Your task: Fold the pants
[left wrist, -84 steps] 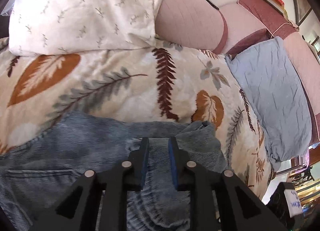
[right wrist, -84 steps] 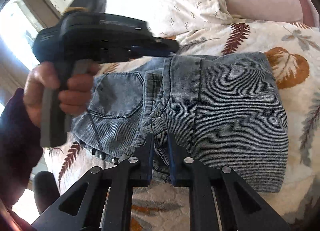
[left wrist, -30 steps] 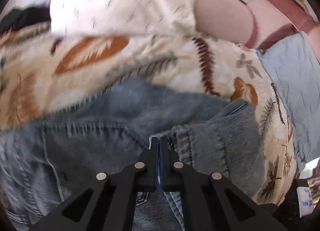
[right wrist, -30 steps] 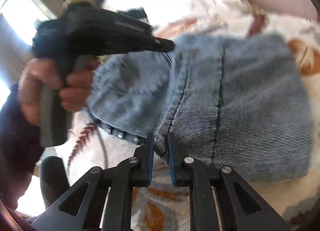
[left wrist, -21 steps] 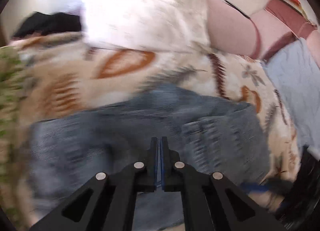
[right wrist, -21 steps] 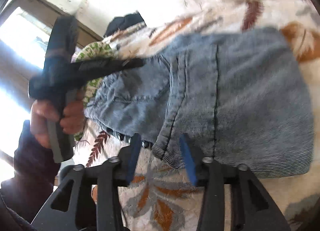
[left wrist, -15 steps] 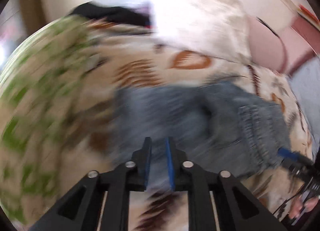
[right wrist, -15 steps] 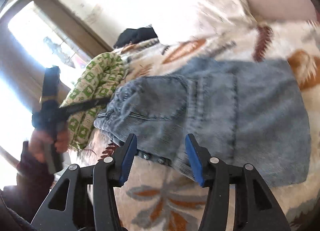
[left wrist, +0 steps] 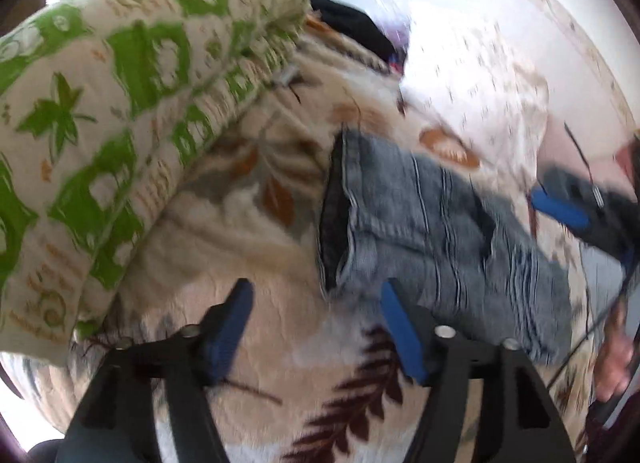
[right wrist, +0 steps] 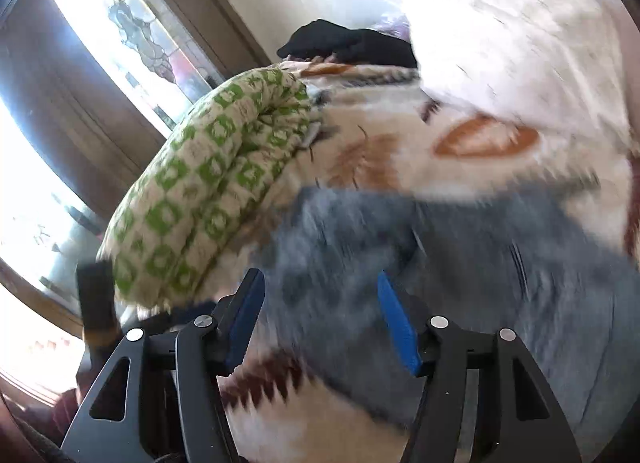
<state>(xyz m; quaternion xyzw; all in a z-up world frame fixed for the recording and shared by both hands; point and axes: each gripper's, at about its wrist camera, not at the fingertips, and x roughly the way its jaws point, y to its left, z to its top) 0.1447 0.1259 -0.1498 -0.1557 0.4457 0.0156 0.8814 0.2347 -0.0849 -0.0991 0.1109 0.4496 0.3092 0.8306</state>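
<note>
Left gripper: jaws apart and opening, nothing between the blue pads but bare leaf-print blanket; no cloth touched. Right gripper: jaws apart and opening too; blurred denim fills the gap behind them, but the pads do not press on it, so I read it as released. Pants: blue jeans lying as a folded bundle on the bed, on top of the blanket. In the left wrist view the bundle sits ahead and to the right of the jaws, its open dark edge turned toward the camera's left, its long axis running from that edge away toward the lower right. The right-hand pad of the left gripper is just beside the near corner of the denim, not on it. The right gripper shows at the far right of that view, blue pad near the bundle's far end, a hand below it. Judgement: the right gripper is nearer the cloth, directly over it; the left is off the open edge. Any further fold would likely run across the long axis, so the left needs to come right onto the edge. Green-patterned quilt roll lies well left of the jeans; dark garment beyond; frames motion-blurred
</note>
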